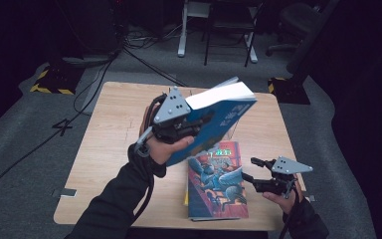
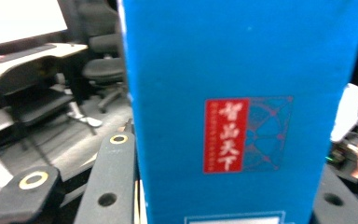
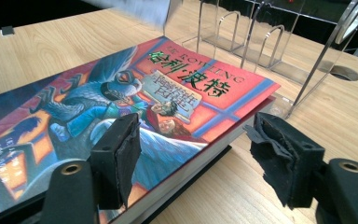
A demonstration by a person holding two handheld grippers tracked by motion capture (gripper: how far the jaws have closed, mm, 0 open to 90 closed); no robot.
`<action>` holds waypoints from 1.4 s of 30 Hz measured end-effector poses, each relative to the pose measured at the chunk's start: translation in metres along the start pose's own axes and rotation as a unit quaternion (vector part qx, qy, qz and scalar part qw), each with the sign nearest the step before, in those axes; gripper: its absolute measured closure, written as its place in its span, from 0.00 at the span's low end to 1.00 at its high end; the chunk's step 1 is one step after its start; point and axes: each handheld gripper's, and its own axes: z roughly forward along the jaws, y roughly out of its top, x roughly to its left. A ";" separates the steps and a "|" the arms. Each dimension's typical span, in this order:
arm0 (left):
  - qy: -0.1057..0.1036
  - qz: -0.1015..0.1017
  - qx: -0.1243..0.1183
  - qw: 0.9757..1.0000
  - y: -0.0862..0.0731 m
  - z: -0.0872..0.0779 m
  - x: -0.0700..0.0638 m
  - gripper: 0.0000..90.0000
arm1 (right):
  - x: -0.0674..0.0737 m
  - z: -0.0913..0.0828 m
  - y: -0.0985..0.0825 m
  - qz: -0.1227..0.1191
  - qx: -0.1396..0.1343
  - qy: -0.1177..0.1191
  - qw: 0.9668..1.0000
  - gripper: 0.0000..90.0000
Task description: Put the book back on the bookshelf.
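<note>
A thick blue book (image 1: 219,117) hangs tilted above the wooden table (image 1: 114,149), white page edges facing up. My left gripper (image 1: 203,122) is shut on it; in the left gripper view the blue cover (image 2: 242,70) with its red label stands between the two jaws of the left gripper (image 2: 221,158). A colourful illustrated book (image 1: 218,181) lies flat near the table's front edge. My right gripper (image 1: 248,168) is just right of it, open. In the right gripper view the illustrated book (image 3: 121,93) has its near edge between the spread pads of the right gripper (image 3: 196,128), untouched.
A clear acrylic book stand (image 3: 261,42) stands on the table behind the illustrated book. A yellow edge (image 1: 186,198) pokes out from under that book. Beyond the table are floor cables (image 1: 144,59), a desk frame and an office chair (image 1: 298,20).
</note>
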 end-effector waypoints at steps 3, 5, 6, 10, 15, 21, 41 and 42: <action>0.021 -0.005 -0.001 1.000 0.003 -0.003 0.012 0.68 | -0.001 0.001 -0.001 0.002 0.003 -0.001 1.000 0.37; 0.042 -0.014 0.004 0.999 0.005 -0.003 0.025 0.68 | -0.002 0.002 -0.002 0.003 0.005 0.001 1.000 0.37; 0.053 -0.020 0.004 0.998 0.005 -0.001 0.031 0.68 | -0.002 0.003 -0.003 0.003 0.009 -0.001 1.000 0.37; 0.097 -0.037 0.018 0.994 0.006 0.006 0.055 0.68 | -0.002 0.005 -0.004 0.003 0.013 0.000 1.000 0.37; 0.128 -0.052 0.031 0.990 0.003 0.018 0.071 0.68 | -0.003 0.006 -0.005 0.005 0.014 0.000 1.000 0.38; 0.162 -0.057 0.050 0.984 0.007 0.032 0.078 0.68 | -0.002 0.007 -0.006 0.004 0.018 0.004 1.000 0.38; 0.275 -0.105 0.103 0.950 0.019 0.105 0.086 0.68 | 0.003 0.014 -0.008 -0.005 0.035 0.013 0.999 0.39; 0.282 -0.112 0.102 0.947 0.019 0.108 0.087 0.68 | 0.003 0.014 -0.008 -0.005 0.035 0.013 0.999 0.39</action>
